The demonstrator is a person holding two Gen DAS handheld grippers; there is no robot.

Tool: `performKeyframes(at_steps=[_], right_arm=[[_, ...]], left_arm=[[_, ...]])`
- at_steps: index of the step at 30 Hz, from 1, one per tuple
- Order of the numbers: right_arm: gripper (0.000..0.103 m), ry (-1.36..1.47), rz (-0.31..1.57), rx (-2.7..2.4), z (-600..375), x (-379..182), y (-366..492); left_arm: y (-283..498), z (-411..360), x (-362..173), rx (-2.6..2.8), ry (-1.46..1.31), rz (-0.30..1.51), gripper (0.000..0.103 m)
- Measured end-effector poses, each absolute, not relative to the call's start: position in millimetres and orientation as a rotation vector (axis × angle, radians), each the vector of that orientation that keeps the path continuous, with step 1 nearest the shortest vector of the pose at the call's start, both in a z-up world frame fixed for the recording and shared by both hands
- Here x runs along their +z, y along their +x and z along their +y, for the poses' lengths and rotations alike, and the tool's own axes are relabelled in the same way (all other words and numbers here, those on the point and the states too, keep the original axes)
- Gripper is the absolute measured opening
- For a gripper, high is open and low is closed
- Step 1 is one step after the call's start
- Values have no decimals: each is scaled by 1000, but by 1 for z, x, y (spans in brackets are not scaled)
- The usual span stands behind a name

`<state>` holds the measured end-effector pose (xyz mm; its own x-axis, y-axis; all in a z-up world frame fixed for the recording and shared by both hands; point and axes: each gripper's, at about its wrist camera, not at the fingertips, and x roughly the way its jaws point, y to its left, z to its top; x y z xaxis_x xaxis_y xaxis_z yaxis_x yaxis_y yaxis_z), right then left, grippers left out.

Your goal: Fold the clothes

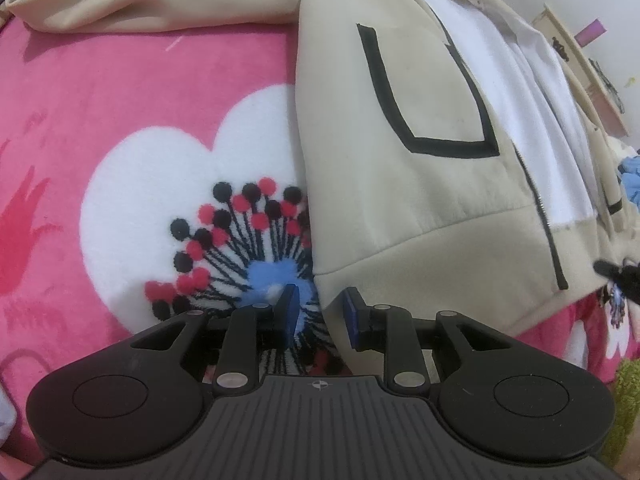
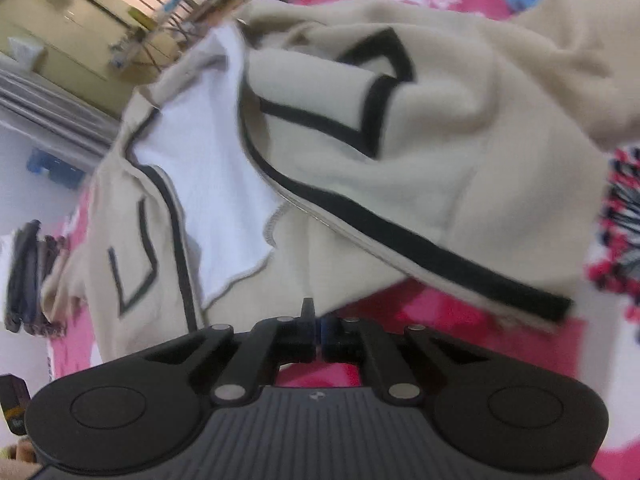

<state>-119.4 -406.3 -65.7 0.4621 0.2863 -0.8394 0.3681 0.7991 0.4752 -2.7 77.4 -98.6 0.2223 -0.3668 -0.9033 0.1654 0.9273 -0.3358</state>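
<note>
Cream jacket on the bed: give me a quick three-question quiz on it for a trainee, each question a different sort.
1. True or false: the cream jacket lies unzipped, with its white lining showing.
2. What lies under the jacket? A) a wooden table B) a pink flowered blanket C) a grey carpet
3. Fill in: of the left tongs and the right tongs, the pair whose jaws stand shut is the ____ tongs.

Key: 1 true; 2 B; 3 right.
</note>
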Motion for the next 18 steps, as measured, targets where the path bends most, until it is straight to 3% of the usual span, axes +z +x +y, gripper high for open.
performKeyframes(at_steps=[6, 10, 14, 18], right_arm=[[4, 592, 1184, -86, -403, -86, -119], [36, 479, 1210, -52, -404, -70, -128], [37, 362, 1229, 1, -407, -45, -143], [35, 329, 1134, 198, -391, -12, -138]], left_arm=[[-12, 94, -101, -376, -162, 1290, 28], [-3, 86, -101, -390, -125, 1287, 28], [-4, 85, -98, -416, -85, 1284, 30], [-5, 79, -98, -428, -40, 1274, 31]])
